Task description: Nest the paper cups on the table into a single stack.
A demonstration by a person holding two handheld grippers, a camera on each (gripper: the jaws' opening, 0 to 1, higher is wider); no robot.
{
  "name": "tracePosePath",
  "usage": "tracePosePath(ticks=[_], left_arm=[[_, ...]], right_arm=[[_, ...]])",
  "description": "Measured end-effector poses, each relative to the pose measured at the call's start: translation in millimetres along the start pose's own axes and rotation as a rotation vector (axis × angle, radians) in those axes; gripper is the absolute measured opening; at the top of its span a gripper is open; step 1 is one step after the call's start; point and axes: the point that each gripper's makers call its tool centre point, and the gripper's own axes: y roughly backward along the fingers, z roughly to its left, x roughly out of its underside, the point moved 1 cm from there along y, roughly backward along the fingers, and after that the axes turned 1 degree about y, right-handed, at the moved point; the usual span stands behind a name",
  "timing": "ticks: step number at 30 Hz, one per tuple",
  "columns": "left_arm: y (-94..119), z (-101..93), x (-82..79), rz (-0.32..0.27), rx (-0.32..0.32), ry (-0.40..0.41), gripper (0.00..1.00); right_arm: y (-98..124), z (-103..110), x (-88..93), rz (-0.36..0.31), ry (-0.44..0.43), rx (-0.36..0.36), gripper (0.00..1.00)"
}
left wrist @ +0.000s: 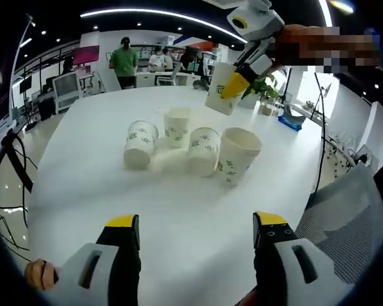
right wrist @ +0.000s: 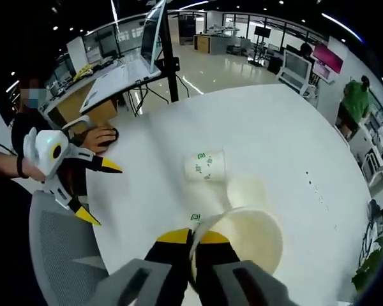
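Several white paper cups with green print cluster in the middle of the round white table (left wrist: pixel 83 146): one at the left (left wrist: pixel 140 144), one behind (left wrist: pixel 177 126), one in the middle (left wrist: pixel 203 151) and the nearest one (left wrist: pixel 237 154) at the right. Above them the right gripper (left wrist: pixel 237 81) holds another cup (left wrist: pixel 222 89) tilted in the air. In the right gripper view my right gripper (right wrist: pixel 193 241) is shut on the rim of that cup (right wrist: pixel 249 245), with a table cup (right wrist: pixel 205 167) below. My left gripper (left wrist: pixel 196 223) stands open near the table's front edge, also seen from the side (right wrist: pixel 97 191).
A grey mesh chair (left wrist: pixel 345 217) stands at the table's right edge and shows too in the right gripper view (right wrist: pixel 57 255). A person in a green shirt (left wrist: pixel 123 60) stands far behind. A potted plant (left wrist: pixel 266 86) sits at the far right of the table.
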Motion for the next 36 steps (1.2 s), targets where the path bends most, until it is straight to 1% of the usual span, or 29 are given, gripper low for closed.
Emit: tracePosePath(ticks=[2, 9, 14, 20, 23, 24, 36], left_arm=[[0, -3.7, -0.4, 0.001, 0.002, 0.0, 0.71], [-2, -7.6, -2.0, 0.003, 0.014, -0.009, 0.71], [-4, -9.5, -2.7, 0.005, 0.019, -0.014, 0.71], [-5, -13.6, -2.3, 0.007, 0.023, -0.016, 0.71], [-5, -15.3, -1.7, 0.01, 0.024, -0.018, 0.71], [-5, -15.7, -1.8, 0.01, 0.024, -0.018, 0.71], [-4, -13.3, -1.0, 0.011, 0.018, -0.018, 0.71]], right_arm=[[3, 1, 4.2, -0.001, -0.001, 0.0, 0.0], [13, 9, 15.2, 0.007, 0.003, -0.002, 0.0], [16, 14, 21.5, 0.016, 0.011, -0.007, 0.0], [17, 25, 27.8, 0.026, 0.02, -0.021, 0.0], [15, 30, 28.9, 0.029, 0.027, -0.032, 0.0], [14, 37, 29.3, 0.029, 0.028, -0.036, 0.0], [-1, 57, 33.3, 0.055, 0.068, -0.08, 0.0]])
